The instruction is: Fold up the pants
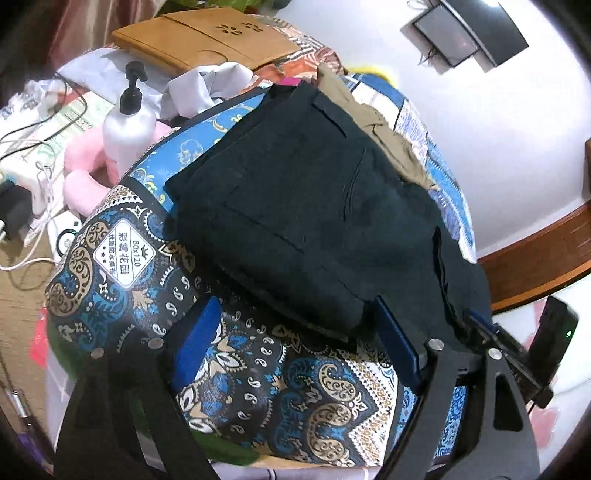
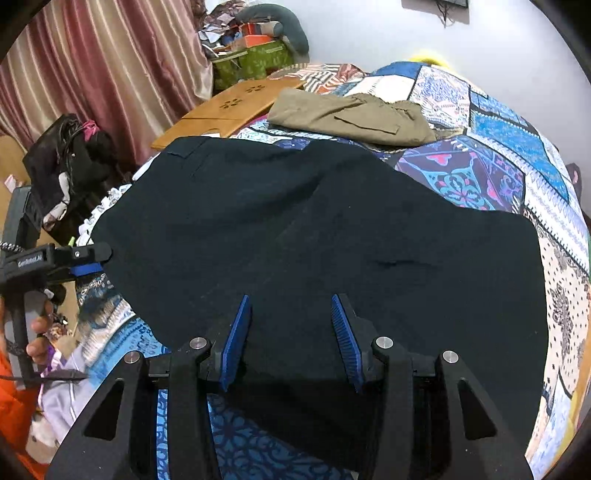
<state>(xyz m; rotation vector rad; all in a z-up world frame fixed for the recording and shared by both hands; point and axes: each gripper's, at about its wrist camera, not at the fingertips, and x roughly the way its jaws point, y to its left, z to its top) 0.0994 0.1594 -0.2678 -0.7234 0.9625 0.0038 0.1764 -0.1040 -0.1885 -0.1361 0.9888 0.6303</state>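
left wrist view: the black pants (image 1: 314,206) are seen lying folded on the blue patterned cloth (image 1: 155,295), and the left gripper (image 1: 295,339) is held wide with nothing between its jaws. the right gripper (image 2: 291,332) is held partly open over the pants (image 2: 314,240), and nothing is pinched. tan pants (image 2: 351,114) are laid behind them.

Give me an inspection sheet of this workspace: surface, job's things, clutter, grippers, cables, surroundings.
Surface: patterned blue cloth over a bed.
Job's things: black pants lying on the cloth.
Clutter: khaki garment, pump bottle, wooden tray, pink plush.
Grippers: left gripper open, one finger at the pants' edge; right gripper open over the pants.
Cables: white and black cords at left.
Surroundings: striped curtain, white wall.
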